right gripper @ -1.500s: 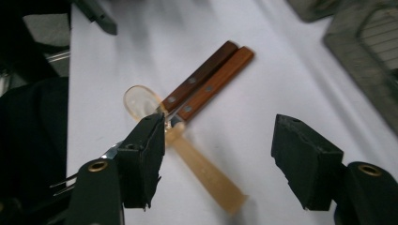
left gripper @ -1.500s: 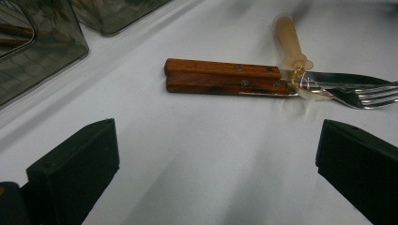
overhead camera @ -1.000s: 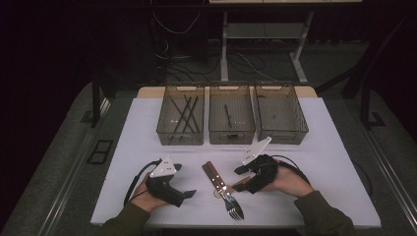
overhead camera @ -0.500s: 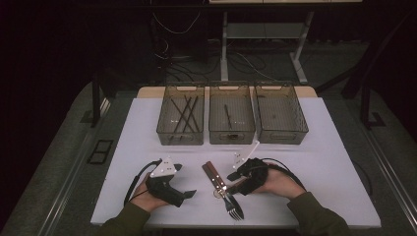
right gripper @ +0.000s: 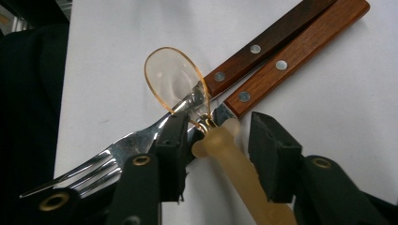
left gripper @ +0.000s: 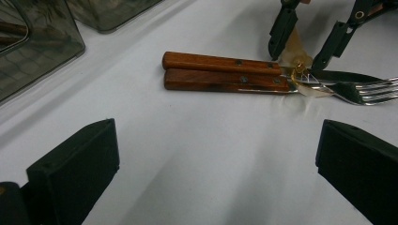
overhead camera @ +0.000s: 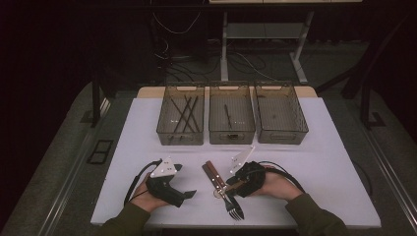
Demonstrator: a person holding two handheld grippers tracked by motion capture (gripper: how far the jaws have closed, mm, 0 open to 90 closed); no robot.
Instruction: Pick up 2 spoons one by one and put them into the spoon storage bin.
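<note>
Sorting cutlery: right tool going for a plastic spoon on a white desk (overhead camera: 319, 162)
Desk: white top, three smoky clear bins along far edge, hands at near edge
Left bin (overhead camera: 181, 120): several dark sticks, look like chopsticks
Middle bin (overhead camera: 231, 118): one dark slim utensil, type unclear
Right bin (overhead camera: 280, 115): one small dark item, too small to tell
Left tool (overhead camera: 189, 194): resting on desk left of the cutlery, jaws wide apart, nothing between them, idle
Right tool (right gripper: 216, 140): low over the pile; jaws have just been closing, part open, spoon neck between them; left pad looks about on it, right pad shows a gap, so no firm grip yet
Fork (right gripper: 117, 150): steel tines, wooden riveted handle, lying under the spoon
Second wooden handle (right gripper: 300, 51): side by side and touching the fork's handle, likely a knife; blade runs under the right tool
Plastic spoon (right gripper: 171, 79): translucent amber, bowl lying across the metal necks of the two utensils, handle running toward the right tool
Handling guess: spoon very light, thin, a bit flexy and slick; could squirt out or crack if squeezed hard
Grip spot: neck or upper handle, not the bowl; keep pads clear of the fork so it isn't dragged along
</note>
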